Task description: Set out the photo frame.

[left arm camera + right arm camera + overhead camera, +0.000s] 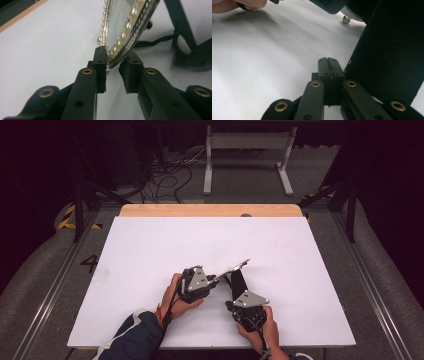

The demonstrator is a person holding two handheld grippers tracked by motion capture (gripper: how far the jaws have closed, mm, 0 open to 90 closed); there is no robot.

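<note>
A mirror-like picture frame [234,267] edged with pearls and a silver rim [125,27] stands tilted over the white table [150,250]. Its black easel stand [239,281] slopes down behind it toward the person. My left gripper [219,277] reaches in from the left. Its pads [100,60] sit on either side of the frame's lower edge and touch it, so the left gripper [113,67] is shut on the frame. My right gripper [328,61] is shut with pad against pad and nothing between. It lies low on the table just left of the black stand [387,55].
The white board covers a wooden table whose far edge [210,210] shows. Beyond it stand a white bench frame [247,150] and loose cables [170,175] on the floor. Metal rails [367,280] run along both sides. Wide free surface lies left, right and beyond the frame.
</note>
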